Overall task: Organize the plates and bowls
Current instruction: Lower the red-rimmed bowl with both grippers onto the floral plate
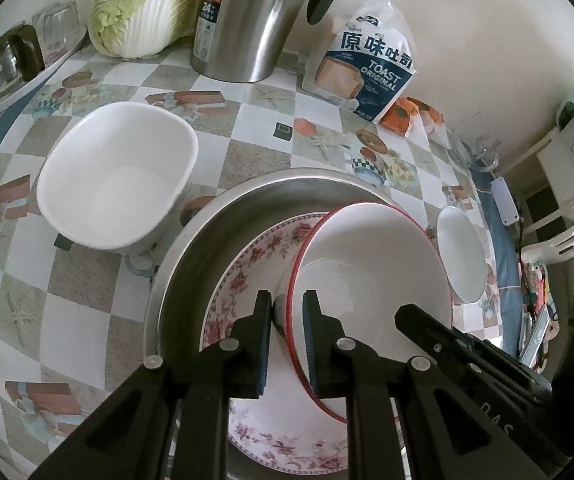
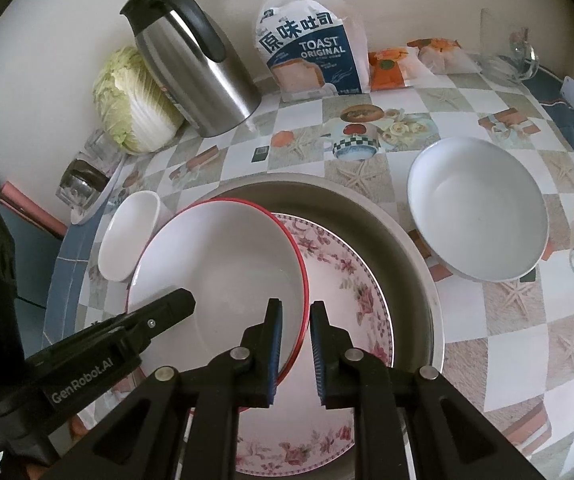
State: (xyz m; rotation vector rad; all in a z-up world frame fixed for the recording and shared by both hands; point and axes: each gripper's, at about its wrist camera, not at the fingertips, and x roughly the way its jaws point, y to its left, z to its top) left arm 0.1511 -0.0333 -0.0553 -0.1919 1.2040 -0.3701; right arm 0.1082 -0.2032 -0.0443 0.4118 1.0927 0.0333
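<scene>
A white bowl with a red rim (image 1: 367,256) (image 2: 223,264) hangs tilted over a flowered plate (image 1: 243,268) (image 2: 351,280) that lies in a steel basin (image 1: 215,220) (image 2: 411,240). My left gripper (image 1: 287,314) is shut on the bowl's left rim, one pad inside and one outside. At the opposite side my right gripper (image 2: 295,322) straddles the rim, its jaws nearly together and pressing on it. Each wrist view also shows the other gripper's black fingers (image 1: 411,314) (image 2: 183,300) at the bowl's far edge.
A squarish white bowl (image 1: 119,176) (image 2: 131,236) stands left of the basin, a round white bowl (image 1: 459,256) (image 2: 479,216) to its right. At the wall: steel kettle (image 1: 247,20) (image 2: 203,76), cabbage (image 1: 139,8) (image 2: 135,100), toast bag (image 1: 367,68) (image 2: 311,56), glasses (image 1: 11,60) (image 2: 83,180).
</scene>
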